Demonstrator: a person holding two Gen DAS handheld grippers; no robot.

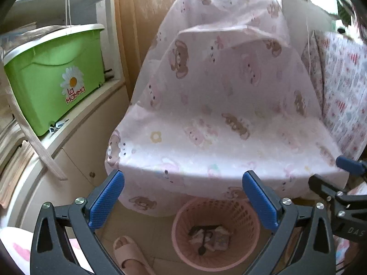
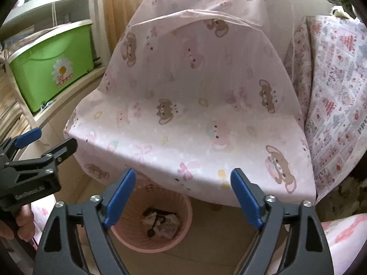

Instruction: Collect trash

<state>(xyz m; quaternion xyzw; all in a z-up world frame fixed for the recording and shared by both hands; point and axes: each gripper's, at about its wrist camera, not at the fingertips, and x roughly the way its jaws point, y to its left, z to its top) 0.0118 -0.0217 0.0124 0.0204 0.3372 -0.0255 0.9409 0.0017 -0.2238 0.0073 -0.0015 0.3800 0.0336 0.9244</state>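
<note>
Pink basket [image 1: 215, 231] on near floor, scraps [image 1: 209, 233] inside. Left gripper [image 1: 183, 197] and right gripper [image 2: 181, 194] both spread, empty. Scan beyond the draped chair [image 1: 218, 96] before reaching.

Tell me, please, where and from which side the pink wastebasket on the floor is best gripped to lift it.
Grip the pink wastebasket by its near rim, coming from above: it stands upright and open-topped, while the draped cloth overhangs its far side. The thin wall likely fits between open fingers.

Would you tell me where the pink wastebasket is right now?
The pink wastebasket stands on the floor, low in both wrist views, just before the bear-print sheet, with a slipper at its left.
</note>
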